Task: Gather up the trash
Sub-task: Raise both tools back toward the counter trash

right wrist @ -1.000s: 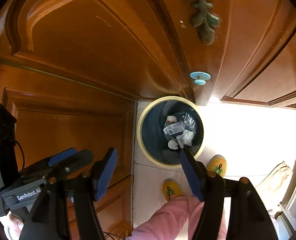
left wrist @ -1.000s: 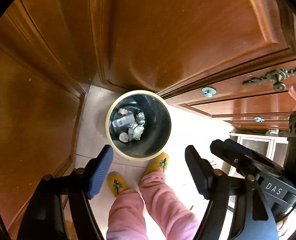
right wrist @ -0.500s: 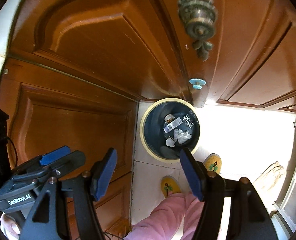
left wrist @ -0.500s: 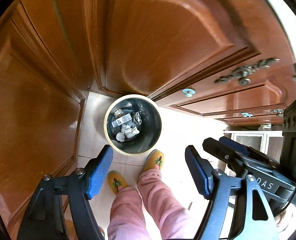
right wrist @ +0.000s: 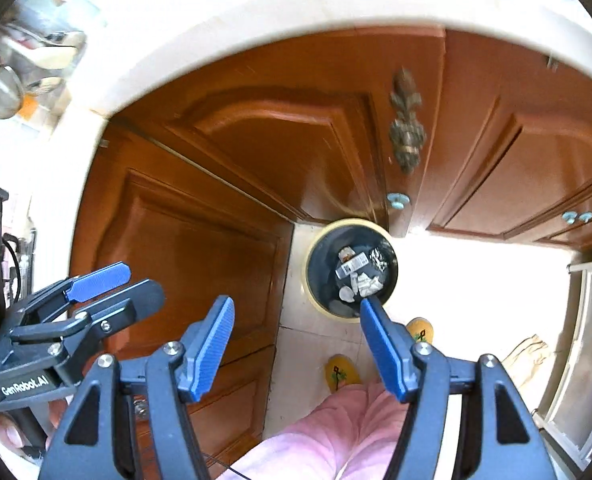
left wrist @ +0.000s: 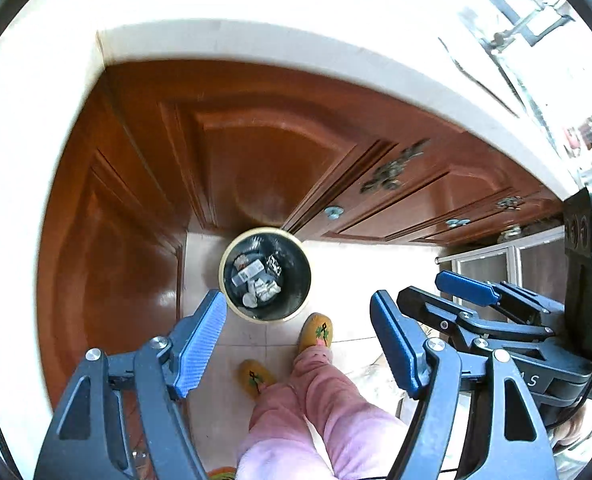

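So you've pulled both hands way up in the last second. The trash bin point(left wrist: 267, 275) looked big and close under the left hand-held gripper point(left wrist: 296, 340) a moment ago; now it sits small and far down on the floor, in the corner where the wooden cabinet doors point(left wrist: 252, 160) meet, and the pale counter point(left wrist: 296, 46) edge has swung into the top of both views. Same story from the right hand-held gripper point(right wrist: 294, 348): the bin point(right wrist: 351, 269) shrank and the countertop rim point(right wrist: 256, 20) showed up.

Both sets of jaws stand apart with nothing between the blue pads, and the gap hasn't changed. The bin already holds a small pile of trash point(left wrist: 256, 280), wrappers and crumpled bits by the look of it. My read: a drop is done and you're coming back up to hunt for the next piece on the counter.

What you can't really tell yet:
- The counter surface is blown out white, so whatever trash is left up there is invisible.
- There's clutter at the top right of the left view and something metallic, maybe a pot or a sink area, at the top left of the right view. Too blurred to name.
- The right gripper's right pad overlaps the bin rim in its own view, hiding a bit of it.
- Your slippers point(left wrist: 316, 330) and pink trouser legs point(left wrist: 316, 408) block part of the floor tiles.
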Demonstrator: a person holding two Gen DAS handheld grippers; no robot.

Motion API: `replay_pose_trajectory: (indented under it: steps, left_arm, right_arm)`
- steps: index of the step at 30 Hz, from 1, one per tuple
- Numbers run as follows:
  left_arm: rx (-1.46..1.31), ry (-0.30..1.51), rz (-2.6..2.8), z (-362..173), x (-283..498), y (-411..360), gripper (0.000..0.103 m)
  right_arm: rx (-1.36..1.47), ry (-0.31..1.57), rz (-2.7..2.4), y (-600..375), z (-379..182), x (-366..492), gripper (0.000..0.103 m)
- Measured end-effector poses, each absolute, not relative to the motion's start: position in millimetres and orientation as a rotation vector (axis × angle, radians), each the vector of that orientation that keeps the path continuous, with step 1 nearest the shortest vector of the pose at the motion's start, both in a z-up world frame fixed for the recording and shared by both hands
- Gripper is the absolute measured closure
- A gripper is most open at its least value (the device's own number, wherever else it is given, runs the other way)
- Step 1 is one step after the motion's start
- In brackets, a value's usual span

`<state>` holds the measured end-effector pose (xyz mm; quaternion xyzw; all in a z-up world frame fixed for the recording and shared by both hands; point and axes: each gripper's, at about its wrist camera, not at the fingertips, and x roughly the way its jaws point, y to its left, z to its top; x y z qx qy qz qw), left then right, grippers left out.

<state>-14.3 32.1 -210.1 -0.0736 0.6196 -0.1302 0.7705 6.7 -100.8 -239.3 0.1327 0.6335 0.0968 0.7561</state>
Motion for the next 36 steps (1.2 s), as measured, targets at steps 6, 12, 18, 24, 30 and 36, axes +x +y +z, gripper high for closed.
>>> replay_pose_trajectory:
  steps: [6, 12, 18, 24, 30, 36]
  left_arm:
    - [-0.133, 1.273, -0.313, -154, -24, 35, 0.030]
    - [-0.091, 1.172, -0.341, -93, -30, 38, 0.029]
    - [-0.058, 1.076, -0.378, -48, -28, 35, 0.029]
    - [-0.005, 0.986, -0.413, -8, -14, 21, 0.028]
    - [0.040, 0.920, -0.418, 20, 15, 9, 0.028]
    - [0.053, 0.910, -0.400, 24, 66, -2, 0.028]
  right_arm:
    - [0.260, 1.299, 0.220, -95, -183, -2, 0.037]
    - [0.246, 1.193, 0.208, -100, -123, -9, 0.037]
    - [0.239, 1.091, 0.183, -104, -79, -10, 0.036]
    - [0.218, 0.996, 0.165, -109, -39, -2, 0.036]
    - [0.196, 0.940, 0.153, -121, -19, 24, 0.036]
    - [0.196, 0.921, 0.166, -136, -17, 76, 0.036]
